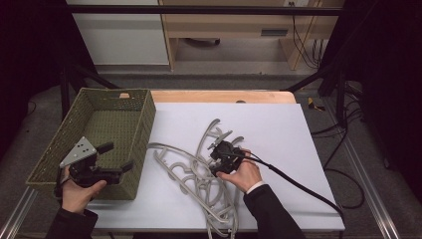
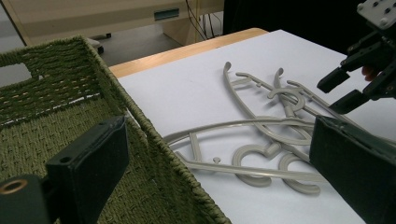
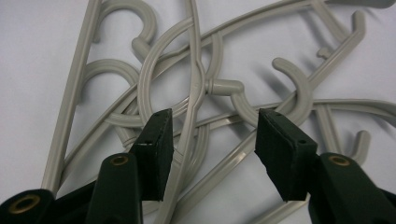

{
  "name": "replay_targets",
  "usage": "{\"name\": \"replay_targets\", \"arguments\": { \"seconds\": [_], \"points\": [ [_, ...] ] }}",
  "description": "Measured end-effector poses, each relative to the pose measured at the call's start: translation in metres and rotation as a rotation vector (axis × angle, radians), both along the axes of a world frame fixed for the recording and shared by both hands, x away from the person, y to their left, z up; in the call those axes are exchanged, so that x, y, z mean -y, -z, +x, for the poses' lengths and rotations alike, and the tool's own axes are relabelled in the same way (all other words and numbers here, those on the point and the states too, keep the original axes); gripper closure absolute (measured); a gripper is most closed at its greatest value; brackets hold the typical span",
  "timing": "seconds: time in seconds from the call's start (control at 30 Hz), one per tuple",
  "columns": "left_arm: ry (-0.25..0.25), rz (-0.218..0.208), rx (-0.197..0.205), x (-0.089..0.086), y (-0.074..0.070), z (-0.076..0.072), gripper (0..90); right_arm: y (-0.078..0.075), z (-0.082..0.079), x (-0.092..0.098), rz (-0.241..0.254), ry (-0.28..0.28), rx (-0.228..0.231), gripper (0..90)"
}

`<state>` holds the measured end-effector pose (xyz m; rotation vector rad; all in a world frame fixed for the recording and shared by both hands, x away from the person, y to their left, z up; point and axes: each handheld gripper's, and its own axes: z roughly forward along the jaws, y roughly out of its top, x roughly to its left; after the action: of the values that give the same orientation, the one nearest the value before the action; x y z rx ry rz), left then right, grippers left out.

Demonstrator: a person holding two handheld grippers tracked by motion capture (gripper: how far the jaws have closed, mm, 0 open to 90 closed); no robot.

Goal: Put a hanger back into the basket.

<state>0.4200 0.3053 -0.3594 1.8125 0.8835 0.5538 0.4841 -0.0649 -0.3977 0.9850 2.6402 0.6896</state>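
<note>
Plainly unmarked grey hangers point(image 3: 201, 93)

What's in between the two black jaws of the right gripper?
In the right gripper view, a thin bar of the grey hangers runs up between the open jaws of the right gripper, over white table.

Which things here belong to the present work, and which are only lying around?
Belong to the work: grey hangers, green woven basket, right gripper with open jaws over the hangers, left gripper at the basket.

Lying around: cables on the floor.
</note>
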Motion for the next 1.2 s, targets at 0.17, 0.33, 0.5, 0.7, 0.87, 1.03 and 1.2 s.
{"name": "replay_targets", "arguments": {
  "seconds": [0.17, 0.33, 0.5, 0.7, 0.87, 1.03, 1.2],
  "points": [
    [0.003, 0.006, 0.002, 0.001, 0.0, 0.0, 4.4, 0.012, 0.005, -0.008, -0.031, -0.009, -0.029, 52.3],
    [0.007, 0.007, 0.004, 0.002, 0.0, -0.001, 4.4, 0.027, 0.011, -0.017, -0.053, -0.006, -0.078, 58.6],
    [0.008, 0.006, 0.003, 0.001, -0.001, -0.001, 4.5, 0.033, 0.015, -0.019, -0.056, -0.005, -0.103, 63.8],
    [0.01, 0.012, 0.004, 0.002, 0.0, -0.001, 4.5, 0.04, 0.019, -0.022, -0.04, 0.008, -0.145, 73.8],
    [0.008, 0.008, 0.004, 0.002, -0.001, -0.001, 4.6, 0.04, 0.019, -0.022, -0.039, 0.018, -0.151, 77.9],
    [0.009, 0.014, 0.004, 0.003, 0.0, -0.001, 4.7, 0.041, 0.021, -0.022, -0.048, 0.075, -0.156, 82.0],
    [0.01, 0.014, 0.004, 0.003, -0.001, -0.001, 4.7, 0.04, 0.021, -0.021, -0.056, 0.1, -0.152, 82.6]
  ]
}}
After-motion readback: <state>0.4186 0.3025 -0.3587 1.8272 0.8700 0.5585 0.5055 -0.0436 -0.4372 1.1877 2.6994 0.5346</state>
